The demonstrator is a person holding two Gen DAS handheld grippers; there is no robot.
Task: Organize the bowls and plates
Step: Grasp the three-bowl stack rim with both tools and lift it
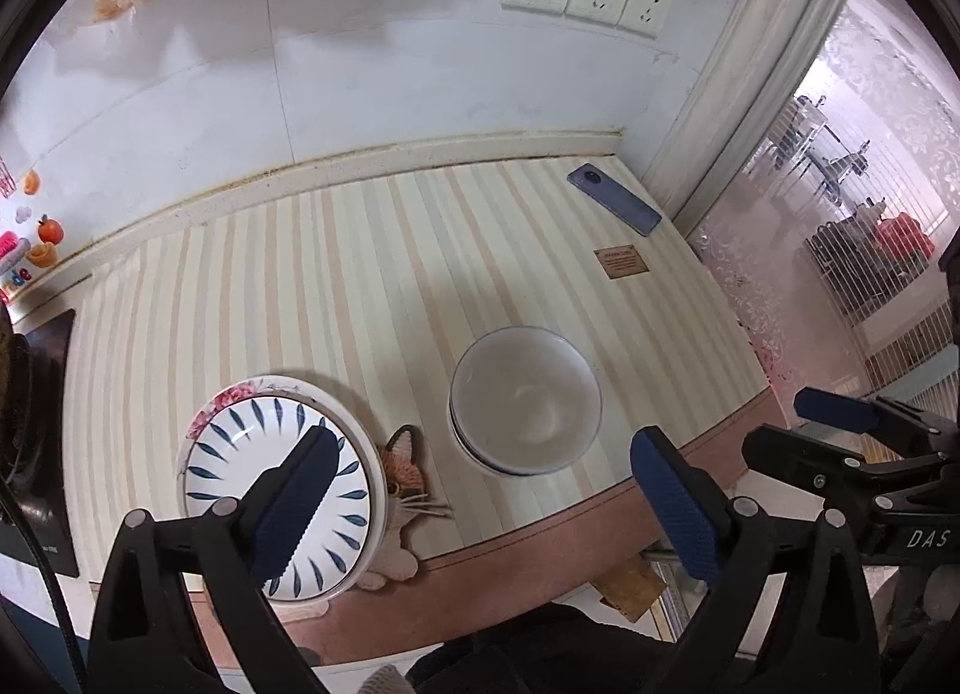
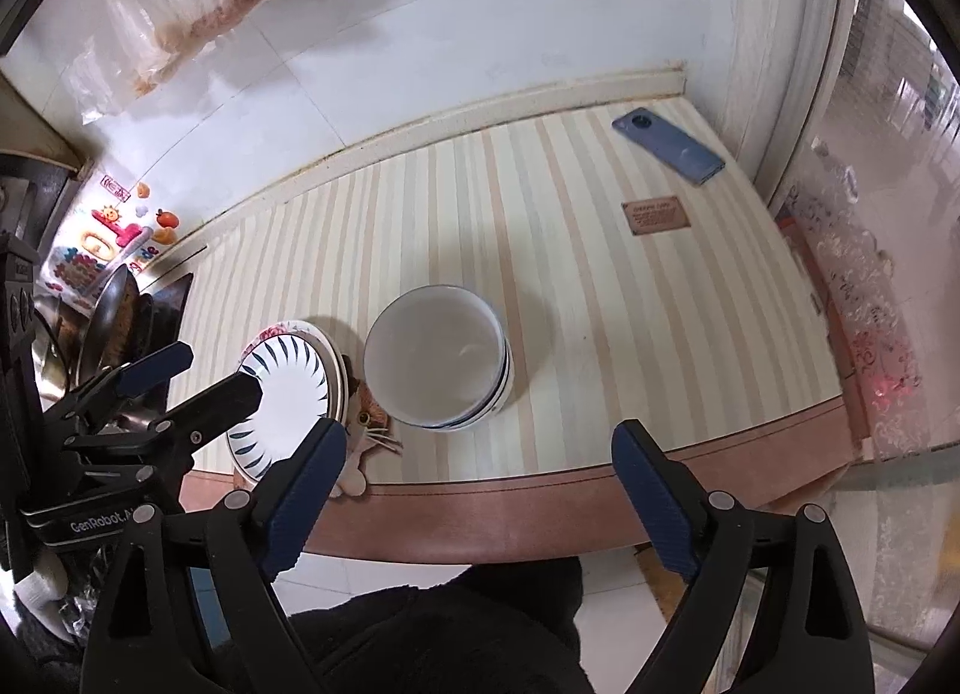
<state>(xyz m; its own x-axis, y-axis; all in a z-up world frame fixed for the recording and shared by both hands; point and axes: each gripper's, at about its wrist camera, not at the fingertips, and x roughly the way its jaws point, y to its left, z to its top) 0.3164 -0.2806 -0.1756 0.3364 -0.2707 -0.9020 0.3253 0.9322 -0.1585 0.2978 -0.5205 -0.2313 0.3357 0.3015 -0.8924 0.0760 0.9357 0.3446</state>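
**Both grippers free above two finished-looking stacks**

Nearest the lens, the left gripper [image 1: 480, 502] has its blue-padded fingers [image 1: 675, 505] spread wide and holding nothing; the left pad overlaps the plates in the view, but I cannot tell whether it touches them. The right gripper [image 2: 480, 496] is likewise spread and empty, held back over the front edge of the tabletop [image 2: 600, 286].

The plates [image 1: 240, 442] sit as a small stack at the front left of the striped tabletop, a blue-leaf plate on top of a flowered one, partly covering a cat-shaped mat [image 1: 408, 466]. The bowls [image 2: 435, 364] stand nested just to the right of the plates, close but apart. From the right gripper the bowls lie ahead and a little left; the left gripper is the nearer to the plates. A phone [image 2: 669, 144] lies well apart at the back right.

Judged from this, the sorting looks nearly done.
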